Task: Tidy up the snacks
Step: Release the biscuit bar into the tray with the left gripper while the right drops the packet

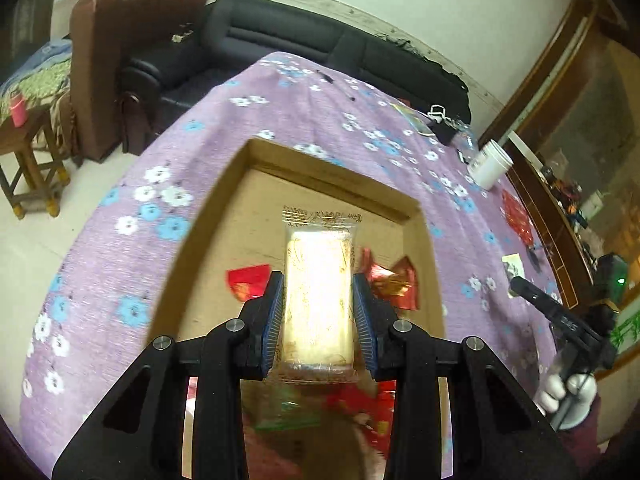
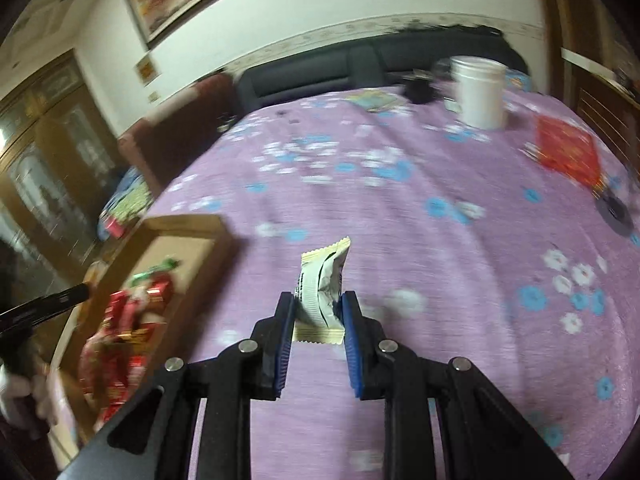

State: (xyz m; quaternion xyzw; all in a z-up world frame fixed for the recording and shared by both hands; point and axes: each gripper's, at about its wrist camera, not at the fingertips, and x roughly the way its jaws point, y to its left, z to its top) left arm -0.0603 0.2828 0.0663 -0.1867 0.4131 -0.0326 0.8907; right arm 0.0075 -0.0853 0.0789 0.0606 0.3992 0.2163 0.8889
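My left gripper [image 1: 319, 292] is shut on a pale cake in a clear wrapper [image 1: 319, 296] and holds it above the open cardboard box [image 1: 332, 168]. Red snack packets [image 1: 248, 282] lie on the box floor. My right gripper [image 2: 318, 300] is shut on a small white and cream snack packet [image 2: 324, 284], held above the purple flowered tablecloth [image 2: 400, 220]. In the right wrist view the box [image 2: 188, 226] is to the left, with red and green packets [image 2: 132, 320] inside. The right gripper also shows in the left wrist view [image 1: 516, 284], to the right of the box.
A white cup [image 2: 478, 92] stands at the table's far side, also in the left wrist view [image 1: 490, 164]. A red packet [image 2: 568, 152] lies on the cloth at the right. A dark sofa [image 1: 280, 44] and a brown armchair [image 1: 104, 60] stand beyond the table, a wooden stool [image 1: 28, 164] at left.
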